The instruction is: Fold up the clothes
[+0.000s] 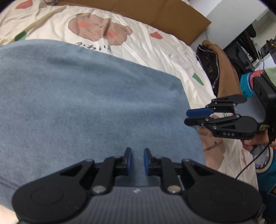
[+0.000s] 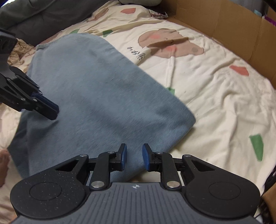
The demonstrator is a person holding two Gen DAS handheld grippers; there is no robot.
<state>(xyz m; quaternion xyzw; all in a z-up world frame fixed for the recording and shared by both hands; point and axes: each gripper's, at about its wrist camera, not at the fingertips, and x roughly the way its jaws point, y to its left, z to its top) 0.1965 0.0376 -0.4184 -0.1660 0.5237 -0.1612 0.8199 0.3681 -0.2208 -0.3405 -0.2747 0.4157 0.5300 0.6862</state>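
A folded blue-grey garment (image 1: 89,103) lies flat on a cream bedsheet (image 1: 155,50) printed with a bear. It also shows in the right wrist view (image 2: 103,96). My left gripper (image 1: 137,160) hovers over the garment's near part, open and empty. My right gripper (image 2: 134,157) is open and empty above the garment's near right edge. The right gripper also shows in the left wrist view (image 1: 188,116), just off the garment's right edge. The left gripper shows at the left of the right wrist view (image 2: 53,110), its tips close together over the cloth.
A cardboard box wall (image 2: 232,29) runs along the far side of the bed. A dark grey cloth (image 2: 43,15) lies at the far left. Brown and dark clothes (image 1: 222,69) are piled off the bed's right edge.
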